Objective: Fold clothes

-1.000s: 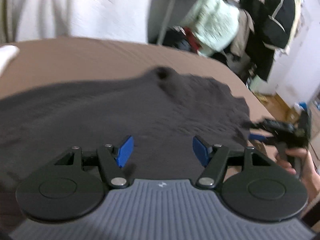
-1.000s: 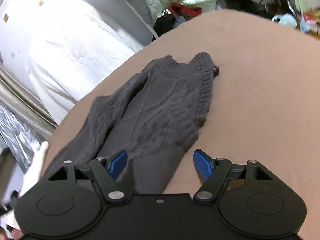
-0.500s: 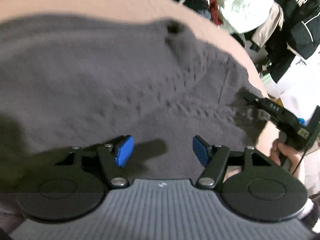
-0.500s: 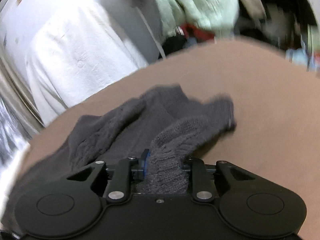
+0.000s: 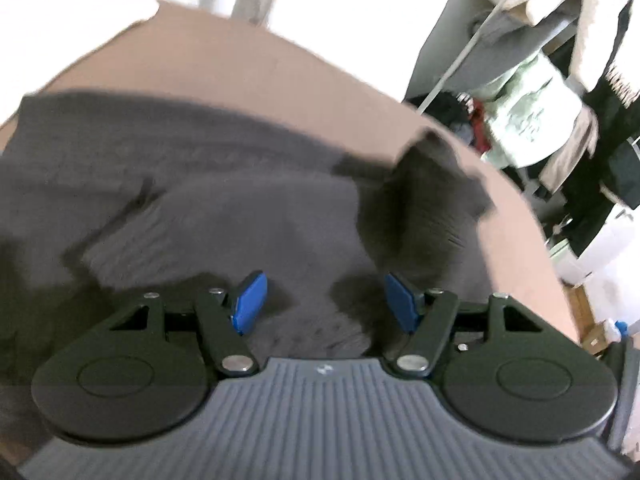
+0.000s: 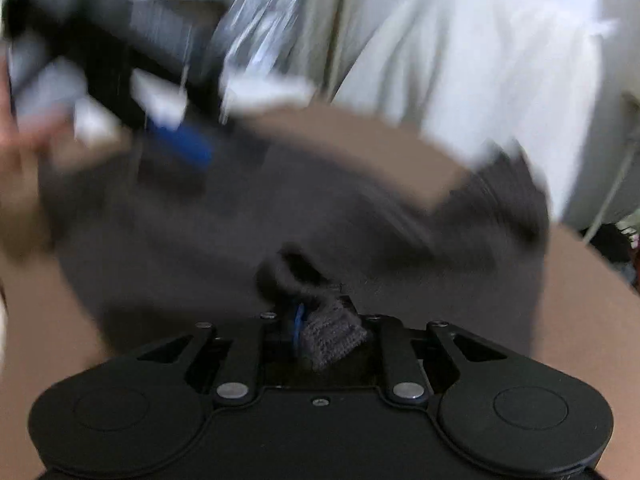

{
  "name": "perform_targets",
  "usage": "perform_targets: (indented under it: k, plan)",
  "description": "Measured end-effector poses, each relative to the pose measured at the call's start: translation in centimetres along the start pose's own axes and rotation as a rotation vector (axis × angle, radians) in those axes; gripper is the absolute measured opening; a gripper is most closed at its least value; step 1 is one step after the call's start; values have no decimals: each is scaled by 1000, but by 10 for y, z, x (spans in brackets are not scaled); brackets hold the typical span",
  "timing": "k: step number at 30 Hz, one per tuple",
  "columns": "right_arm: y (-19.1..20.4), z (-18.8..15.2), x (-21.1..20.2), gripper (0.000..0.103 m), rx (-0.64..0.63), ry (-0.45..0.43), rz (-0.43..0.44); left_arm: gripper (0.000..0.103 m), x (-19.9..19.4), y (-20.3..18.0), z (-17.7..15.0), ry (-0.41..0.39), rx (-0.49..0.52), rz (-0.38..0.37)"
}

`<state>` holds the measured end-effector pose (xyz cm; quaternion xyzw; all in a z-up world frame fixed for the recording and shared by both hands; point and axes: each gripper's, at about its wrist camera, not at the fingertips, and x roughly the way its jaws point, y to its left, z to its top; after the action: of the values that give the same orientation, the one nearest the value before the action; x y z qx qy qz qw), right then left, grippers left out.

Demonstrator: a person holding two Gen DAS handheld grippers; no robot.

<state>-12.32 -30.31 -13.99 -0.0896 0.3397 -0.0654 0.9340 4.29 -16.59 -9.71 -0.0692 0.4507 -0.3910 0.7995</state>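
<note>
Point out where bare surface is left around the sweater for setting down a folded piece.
Free: the brown bed surface beyond the grey sweater, up to the white bedding, and a strip right of the sweater toward the bed's edge. Crowded: the near middle, where the open left tool hovers and the right tool closes on knit.

One sweater (image 5: pixel 240 208) — two grippers — left gripper (image 5: pixel 322 300), right gripper (image 6: pixel 320 330).

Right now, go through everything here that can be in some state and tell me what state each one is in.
Dark grey sweater: spread on the brown bed, one part folded over.
Left gripper: fingers open above the sweater, holding nothing.
Right gripper: fingers closing, pinching a bunch of the sweater's knit.
Brown bed: mostly covered by the sweater.
</note>
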Motion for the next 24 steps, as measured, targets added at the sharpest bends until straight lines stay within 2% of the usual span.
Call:
perform_targets:
  k: [3, 6, 9, 12, 14, 17, 19, 21, 22, 24]
  plan:
    - [17, -9, 15, 25, -16, 25, -27, 65, 15, 2, -7, 9, -14, -33]
    - [16, -3, 13, 27, 12, 23, -27, 65, 26, 3, -6, 20, -38, -91]
    - [14, -2, 11, 25, -2, 20, -30, 65, 32, 2, -5, 25, -56, -128]
    - [3, 3, 7, 21, 107, -4, -28, 65, 32, -1, -5, 19, -51, -132]
    - [-8, 8, 0, 20, 210, -46, 8, 65, 33, 0, -5, 20, -62, -141]
    - [-13, 17, -10, 20, 300, -114, 119, 67, 36, 7, -8, 36, -120, -177]
    - [-5, 18, 0, 18, 258, -59, 179, 68, 44, 6, -12, 84, -111, -154]
    - [6, 16, 26, 18, 171, 55, 125, 64, 46, -1, -14, 129, -48, -84]
    - [10, 16, 31, 19, 158, 74, 111, 64, 38, -3, -11, 128, -24, -50]
    - [12, 19, 24, 27, 179, 48, 125, 66, 19, -7, -5, 124, 18, 36]
